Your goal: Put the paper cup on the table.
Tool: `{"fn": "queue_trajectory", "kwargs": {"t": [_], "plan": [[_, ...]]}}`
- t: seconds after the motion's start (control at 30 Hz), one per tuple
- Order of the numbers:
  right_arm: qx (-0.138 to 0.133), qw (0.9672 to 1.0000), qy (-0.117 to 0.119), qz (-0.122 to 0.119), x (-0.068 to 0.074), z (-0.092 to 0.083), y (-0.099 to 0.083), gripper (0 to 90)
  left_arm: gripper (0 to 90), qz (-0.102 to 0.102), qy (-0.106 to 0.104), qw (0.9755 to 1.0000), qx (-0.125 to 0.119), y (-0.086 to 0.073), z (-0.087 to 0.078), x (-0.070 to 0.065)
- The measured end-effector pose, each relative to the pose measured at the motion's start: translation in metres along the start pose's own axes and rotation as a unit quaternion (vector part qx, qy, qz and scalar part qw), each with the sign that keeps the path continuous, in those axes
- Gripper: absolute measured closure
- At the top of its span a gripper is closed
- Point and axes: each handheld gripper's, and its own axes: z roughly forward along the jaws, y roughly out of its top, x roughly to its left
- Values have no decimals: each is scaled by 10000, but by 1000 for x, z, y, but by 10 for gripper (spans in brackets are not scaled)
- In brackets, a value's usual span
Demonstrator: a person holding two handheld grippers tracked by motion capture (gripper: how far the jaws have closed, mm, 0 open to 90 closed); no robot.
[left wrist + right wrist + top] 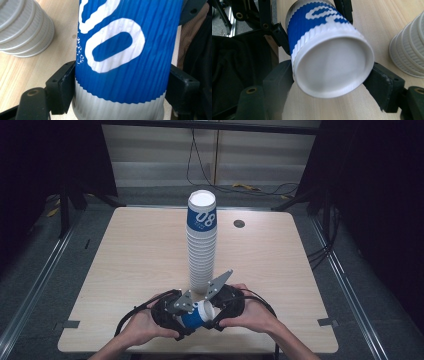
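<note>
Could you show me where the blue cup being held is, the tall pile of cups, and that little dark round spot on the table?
blue cup (332, 66), right gripper view, on its white bottom.
pile of cups (202, 252), high view, on the ribbed white middle.
dark round spot (239, 223), high view, on its centre.

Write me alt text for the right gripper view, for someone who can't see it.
A blue and white ribbed paper cup lies sideways with its white end facing the camera, between the right gripper's two black jaws. The left gripper holds its far end. On the wooden table, a stack of white cups stands at the right edge.
</note>
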Motion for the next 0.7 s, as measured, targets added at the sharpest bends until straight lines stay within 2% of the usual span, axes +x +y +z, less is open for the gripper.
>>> {"fn": "queue_trajectory", "kwargs": {"t": [0.03,0.07,0.2,0.3,0.43,0.47,0.5,0.6,0.67,0.7], "plan": [[3,10000,21,7,-1,1,1,243,211,48,-28,10000,20,1,1,0],[4,10000,37,14,-1,1,1,244,211,4,-25,10000,0,1,2,-1],[65,9998,165,-9,0,4,5,245,211,151,-83,9998,79,2,3,-3],[20,9996,250,-128,-1,4,6,273,210,211,-76,9997,89,3,3,-3],[33,9995,305,-76,0,3,4,277,210,213,-105,9997,84,4,3,-5],[-11,9993,368,-18,-1,3,2,275,210,317,-104,9994,99,5,2,-5],[-11,9993,368,-18,-1,3,2,275,210,280,-71,9996,30,5,2,-6],[-63,9994,330,-12,1,3,1,272,210,351,-106,9993,64,7,1,-6],[-23,9995,306,-21,2,3,1,279,210,315,-78,9995,14,6,3,-7],[-39,9995,310,-48,2,3,0,281,208,425,-79,9990,84,6,2,-5]]}}
